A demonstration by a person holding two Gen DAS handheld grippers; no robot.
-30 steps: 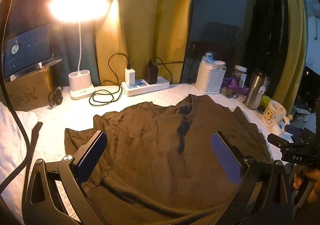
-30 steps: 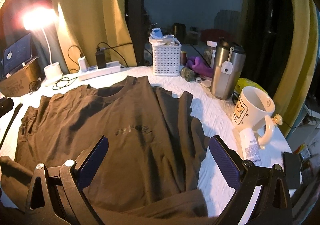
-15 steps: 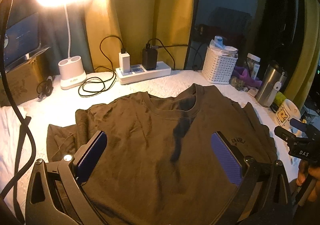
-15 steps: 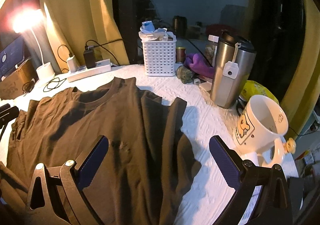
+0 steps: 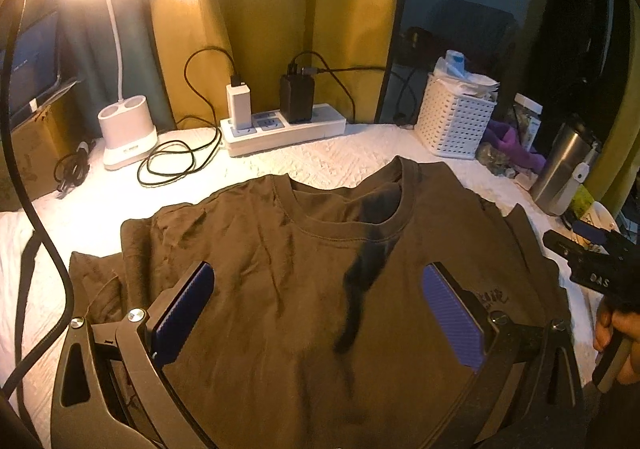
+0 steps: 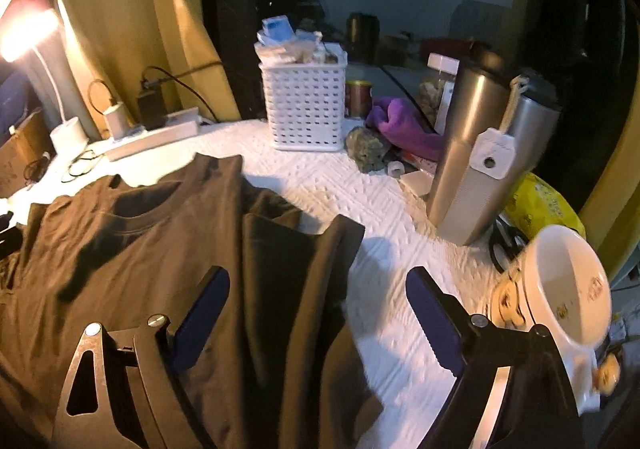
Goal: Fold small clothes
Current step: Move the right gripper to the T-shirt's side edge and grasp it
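A dark brown T-shirt (image 5: 304, 289) lies face up on the white quilted table (image 5: 340, 161), collar toward the back. It also shows in the right wrist view (image 6: 152, 249), its right sleeve (image 6: 312, 249) folded inward in ridges. My left gripper (image 5: 316, 313) is open above the shirt's chest, blue pads wide apart, holding nothing. My right gripper (image 6: 316, 321) is open above the shirt's right side, empty; it also shows at the right edge of the left wrist view (image 5: 592, 265).
A lit desk lamp (image 5: 124, 129), a power strip (image 5: 280, 125) with chargers and loose cables (image 5: 176, 161) line the back. A white basket (image 6: 304, 109), steel tumbler (image 6: 480, 153), white mug (image 6: 560, 289), purple cloth (image 6: 404, 125) stand at the right.
Both grippers have moved forward over the shirt toward the collar end; the right one has swung right toward the sleeve and mug. Both stay open.
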